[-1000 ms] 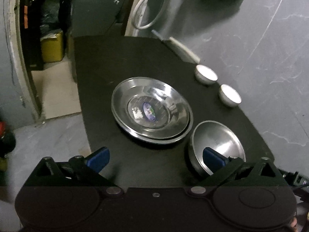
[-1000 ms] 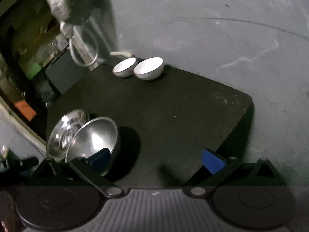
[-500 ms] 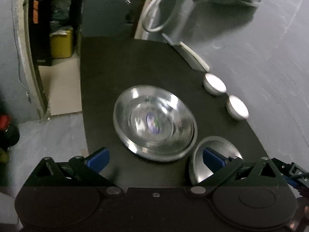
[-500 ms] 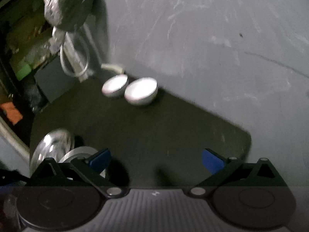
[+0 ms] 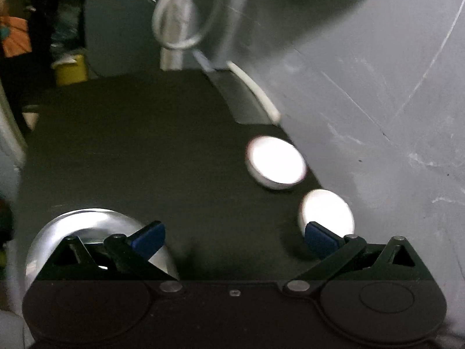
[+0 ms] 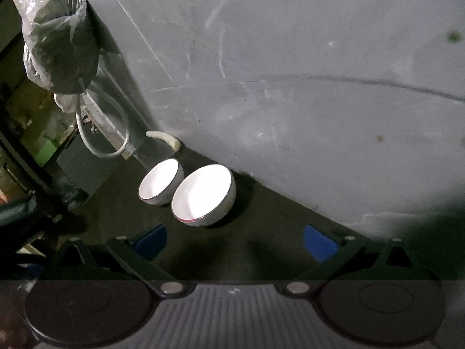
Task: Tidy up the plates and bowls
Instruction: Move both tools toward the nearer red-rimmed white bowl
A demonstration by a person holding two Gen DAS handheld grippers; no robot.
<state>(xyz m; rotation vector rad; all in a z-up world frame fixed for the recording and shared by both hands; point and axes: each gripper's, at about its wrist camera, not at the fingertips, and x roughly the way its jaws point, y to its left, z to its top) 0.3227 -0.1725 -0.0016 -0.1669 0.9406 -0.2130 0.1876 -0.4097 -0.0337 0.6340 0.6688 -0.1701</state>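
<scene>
Since the earlier frames, both wrist views have been swung toward the wall side of the black table [image 5: 122, 157]: the stacked steel plates that filled the middle of the left wrist view half a second ago are no longer seen there, and the two white bowls have been brought much closer in both views. By the left gripper [image 5: 234, 237], spread wide with nothing between its blue pads, only one steel bowl [image 5: 87, 226] is now framed, low on the left and partly hidden behind the left finger [image 5: 148, 237]. The farther white bowl [image 5: 276, 163] is seen upright near the table's right edge, and the nearer white bowl [image 5: 327, 210] is found just behind the tip of the right finger [image 5: 319, 240]; whether it is touched cannot be told. This view is blurred. In the right wrist view the right gripper [image 6: 234, 240] is likewise held fully spread and empty above the dark surface, with the same two bowls ahead of it: the larger, nearer white bowl [image 6: 203, 199] and the smaller one [image 6: 161, 181] are set side by side, touching or nearly so, close to the grey wall [image 6: 290, 72]. A plastic-wrapped bundle [image 6: 58, 43] is hung on the wall above a looped white hose [image 6: 101, 133].
</scene>
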